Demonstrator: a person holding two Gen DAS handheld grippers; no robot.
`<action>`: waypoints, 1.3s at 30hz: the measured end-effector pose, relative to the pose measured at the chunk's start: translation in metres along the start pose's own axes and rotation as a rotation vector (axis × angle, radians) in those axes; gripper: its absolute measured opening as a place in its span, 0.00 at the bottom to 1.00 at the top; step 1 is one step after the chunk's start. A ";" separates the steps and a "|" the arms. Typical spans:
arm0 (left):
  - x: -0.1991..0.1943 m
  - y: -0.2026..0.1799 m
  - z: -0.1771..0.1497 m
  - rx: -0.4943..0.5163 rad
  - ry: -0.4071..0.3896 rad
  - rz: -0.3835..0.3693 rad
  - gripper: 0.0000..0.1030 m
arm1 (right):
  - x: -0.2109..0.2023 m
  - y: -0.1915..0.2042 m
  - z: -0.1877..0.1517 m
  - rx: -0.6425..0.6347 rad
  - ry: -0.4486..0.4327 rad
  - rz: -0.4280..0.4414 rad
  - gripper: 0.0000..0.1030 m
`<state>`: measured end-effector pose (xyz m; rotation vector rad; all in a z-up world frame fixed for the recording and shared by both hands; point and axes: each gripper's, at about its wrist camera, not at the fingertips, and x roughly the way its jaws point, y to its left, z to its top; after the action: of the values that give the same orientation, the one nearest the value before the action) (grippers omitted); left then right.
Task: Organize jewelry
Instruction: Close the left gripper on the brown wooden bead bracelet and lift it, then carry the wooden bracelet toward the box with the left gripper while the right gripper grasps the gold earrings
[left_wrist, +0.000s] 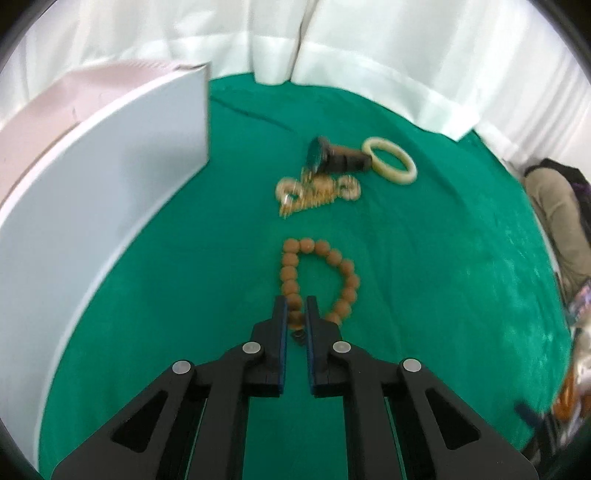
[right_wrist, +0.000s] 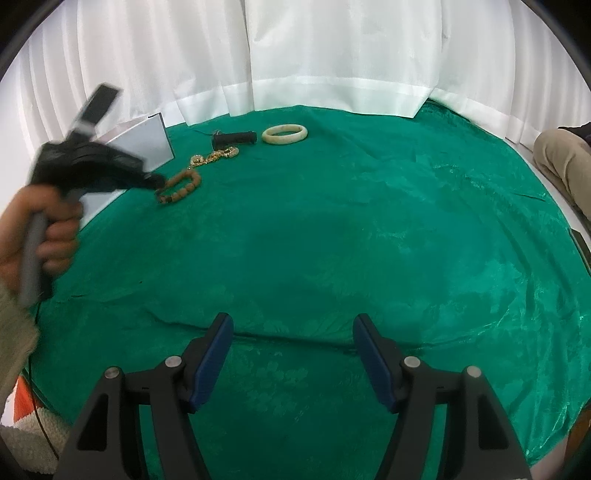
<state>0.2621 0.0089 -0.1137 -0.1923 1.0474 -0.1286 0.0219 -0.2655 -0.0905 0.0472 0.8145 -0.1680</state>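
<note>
A brown wooden bead bracelet (left_wrist: 325, 273) lies on the green cloth (left_wrist: 443, 277). My left gripper (left_wrist: 296, 304) has its fingers nearly closed around the near-left beads of the bracelet. Beyond it lie gold jewelry pieces (left_wrist: 314, 192), a dark watch (left_wrist: 332, 157) and a cream bangle (left_wrist: 389, 164). The right wrist view shows the bead bracelet (right_wrist: 181, 186), the gold pieces (right_wrist: 214, 157), the watch (right_wrist: 234, 138) and the bangle (right_wrist: 284, 133) far off at the back left. My right gripper (right_wrist: 293, 332) is open and empty above the cloth (right_wrist: 369, 240).
A white box with a pink lid (left_wrist: 92, 177) stands at the left, also in the right wrist view (right_wrist: 147, 144). White curtains (right_wrist: 332, 55) hang behind the table. A seated person's legs (right_wrist: 565, 158) are at the right edge.
</note>
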 end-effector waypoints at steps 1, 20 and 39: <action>-0.005 0.003 -0.007 0.000 0.010 -0.003 0.06 | 0.000 0.001 0.000 -0.001 0.000 0.000 0.67; -0.002 -0.009 -0.039 0.141 0.024 0.109 0.09 | -0.010 0.033 0.001 -0.059 0.003 0.007 0.67; -0.132 0.065 -0.070 -0.153 -0.161 -0.143 0.09 | 0.063 0.029 0.139 0.000 0.092 0.249 0.66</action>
<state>0.1376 0.0917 -0.0503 -0.4098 0.8833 -0.1594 0.1694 -0.2605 -0.0412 0.1570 0.8930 0.0700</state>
